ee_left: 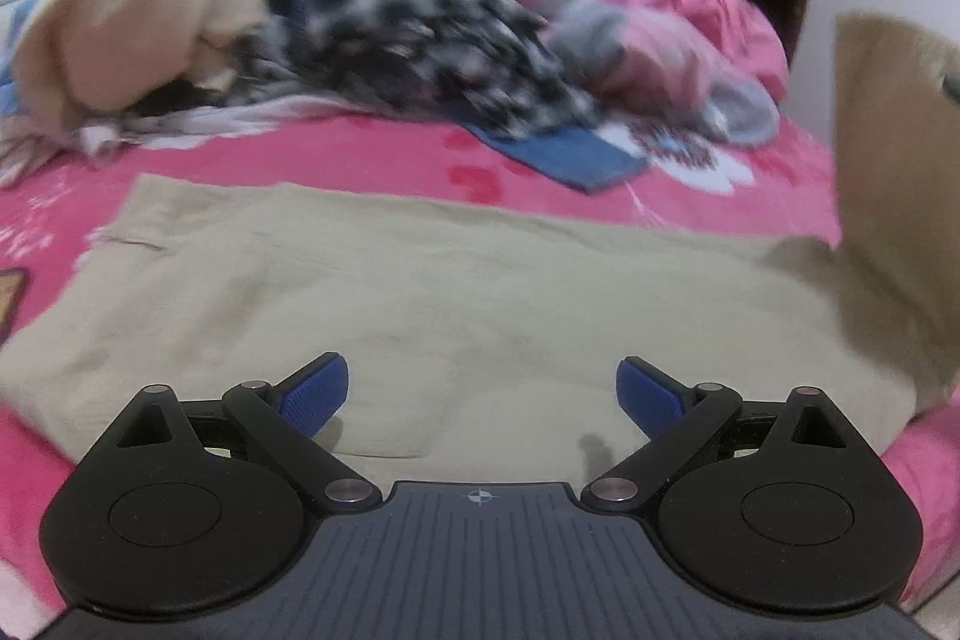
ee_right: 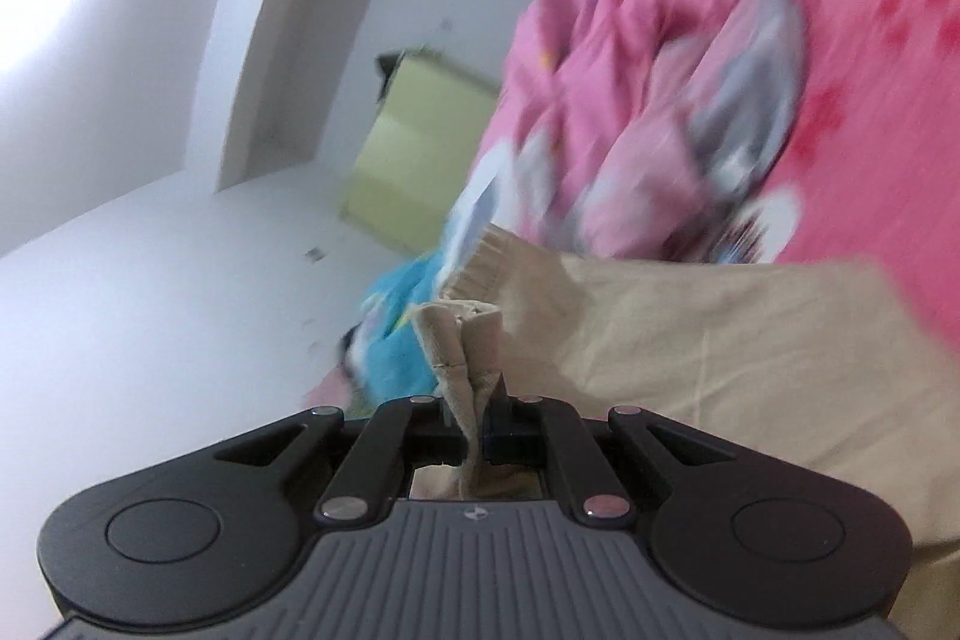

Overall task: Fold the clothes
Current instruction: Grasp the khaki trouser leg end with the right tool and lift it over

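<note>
Left hand-held gripper (ee_left: 483, 391): jaws wide apart, nothing between the blue pads; it hangs just above the near hem of the garment, tilted down at it.

Right hand-held gripper (ee_right: 480, 400): jaws pressed together on a bunched corner of the same cloth, which stands up in a pinched ridge between the fingers; this corner is off the bed and in the air.

Beige garment (ee_left: 420, 292): lies flat on the pink bedsheet (ee_left: 372, 148), directly ahead of and below the left gripper, with its long axis running across that view from left to right. Its right end curls upward as a raised flap (ee_left: 888, 196), which I judge to be the part the right gripper holds.

Key relation: the lifted end is on the right, the flat end stretches away to the left, so a fold would likely carry the raised flap leftward over the flat part. The left gripper is the nearer one to the flat body and seems placed to pin or take the near edge.

Laundry pile (ee_left: 384, 28): beyond the garment's far edge, well apart from both grippers: a checked black-and-white piece, a tan piece, a blue one; blurred, so no finer detail.

Risk: the pinched corner looks narrow and could slip.
</note>
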Tool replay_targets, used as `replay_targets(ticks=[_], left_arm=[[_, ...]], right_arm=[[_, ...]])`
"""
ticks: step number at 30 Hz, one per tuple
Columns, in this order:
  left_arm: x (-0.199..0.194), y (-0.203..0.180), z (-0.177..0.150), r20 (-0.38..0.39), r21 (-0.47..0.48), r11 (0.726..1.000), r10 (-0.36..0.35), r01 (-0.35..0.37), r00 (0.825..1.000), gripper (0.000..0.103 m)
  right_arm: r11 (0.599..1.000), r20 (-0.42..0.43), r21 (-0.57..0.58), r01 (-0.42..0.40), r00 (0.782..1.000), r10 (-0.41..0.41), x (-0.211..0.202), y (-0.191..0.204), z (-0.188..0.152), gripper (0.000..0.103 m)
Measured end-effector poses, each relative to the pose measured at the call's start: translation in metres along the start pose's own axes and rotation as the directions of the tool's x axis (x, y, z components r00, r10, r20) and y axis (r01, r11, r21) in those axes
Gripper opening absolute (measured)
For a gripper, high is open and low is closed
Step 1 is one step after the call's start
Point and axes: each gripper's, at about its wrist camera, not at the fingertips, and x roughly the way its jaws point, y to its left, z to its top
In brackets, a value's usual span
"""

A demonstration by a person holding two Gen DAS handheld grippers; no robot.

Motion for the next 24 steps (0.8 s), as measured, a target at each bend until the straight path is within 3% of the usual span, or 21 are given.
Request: replay_targets(ticks=[4, 6, 10, 15, 24], left_arm=[[0.006, 0.032, -0.007, -0.045, -0.045, 0.998, 0.030, -0.032, 0.999, 0.097], [0.004, 0.047, -0.012, -0.044, -0.084, 0.996, -0.024, 0.020, 0.999, 0.096], [-0.018, 0.060, -0.015, 0.047, -0.108, 0.992, -0.060, 0.065, 0.997, 0.097], [-0.039, 0.085, -0.020, 0.164, -0.153, 0.984, -0.071, 0.097, 0.984, 0.097], [-0.051, 0.137, -0.033, 0.236, -0.248, 0.960, -0.072, 0.131, 0.969, 0.097]], right_arm=[[0.997, -0.080, 0.068, -0.037, 0.996, 0.043, 0.035, 0.003, -0.040, 0.004], [0.993, -0.110, 0.107, -0.040, 0.993, 0.051, 0.049, 0.002, -0.057, 0.004], [0.985, -0.160, 0.167, -0.045, 0.984, 0.072, 0.069, 0.005, -0.091, 0.004], [0.987, -0.234, 0.156, -0.037, 0.969, 0.073, 0.098, 0.022, -0.118, 0.004], [0.991, -0.348, 0.121, -0.061, 0.932, 0.100, 0.161, 0.062, -0.166, 0.004]])
